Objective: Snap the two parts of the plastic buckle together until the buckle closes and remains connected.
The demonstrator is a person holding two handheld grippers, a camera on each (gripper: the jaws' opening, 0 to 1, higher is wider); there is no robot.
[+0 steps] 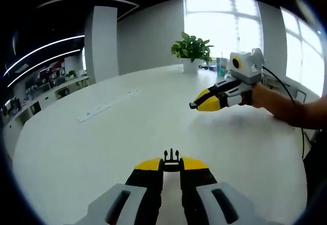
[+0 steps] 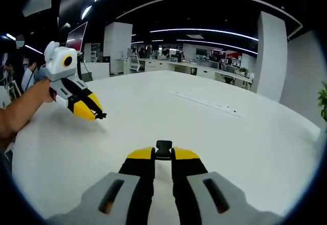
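In the left gripper view, the large white oval table (image 1: 102, 148) spans the scene. A flat white power strip (image 1: 102, 111) lies on it at 10 o'clock. At 6 o'clock, the left gripper (image 1: 171, 164), with yellow tips and black jaws on grey bodies, has its jaws drawn together on the pronged black plastic buckle half (image 1: 171, 158); the prongs project beyond the tips. At 1 o'clock, a green potted plant in a white pot (image 1: 192, 50) stands on the far table edge before a bright window (image 1: 223, 25). At 2 o'clock, the right gripper (image 1: 193, 105) hangs above the table, held by a hand (image 1: 261, 96), well apart from the left gripper.

In the right gripper view, the left gripper (image 2: 102, 115) appears at 9 o'clock, with the prongs protruding from its closed tips. At 6 o'clock, the right gripper (image 2: 163, 153) has its jaws closed on the black plastic socket half of the buckle (image 2: 163, 149), clamped between the yellow tips. The power strip (image 2: 207, 102) lies at 1 o'clock on the table (image 2: 245, 153). The two buckle halves are apart, unjoined.
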